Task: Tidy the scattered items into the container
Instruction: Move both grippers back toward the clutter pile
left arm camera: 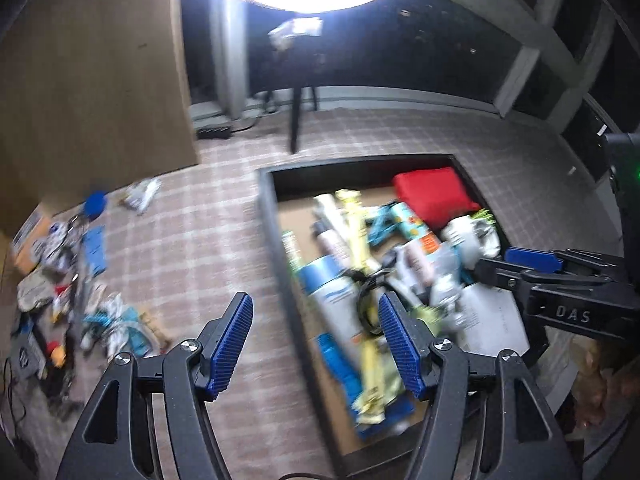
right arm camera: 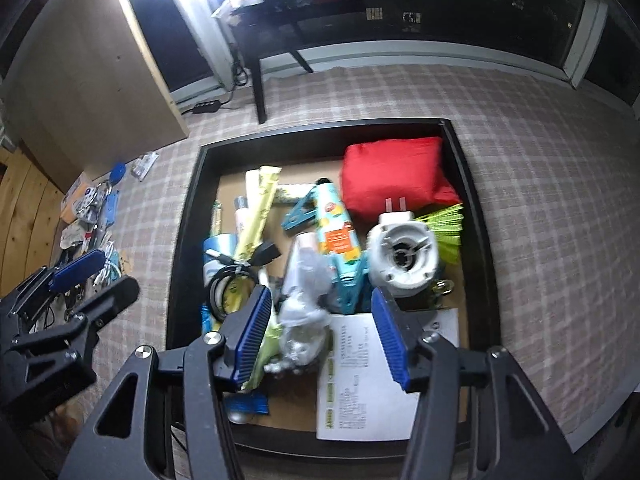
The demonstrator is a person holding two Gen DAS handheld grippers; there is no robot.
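Container (right arm camera: 188,216) at frame centre sits part-filled; both tongs (left arm camera: 316,344) (right arm camera: 320,338) spread empty, clutter (left arm camera: 80,280) at left awaiting next pickup.

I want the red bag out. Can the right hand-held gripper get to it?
Probably yes. The right hand-held gripper is open and empty over the near end of the tray, and the red bag lies uncovered at the far end. It would need to pass over the white round thing.
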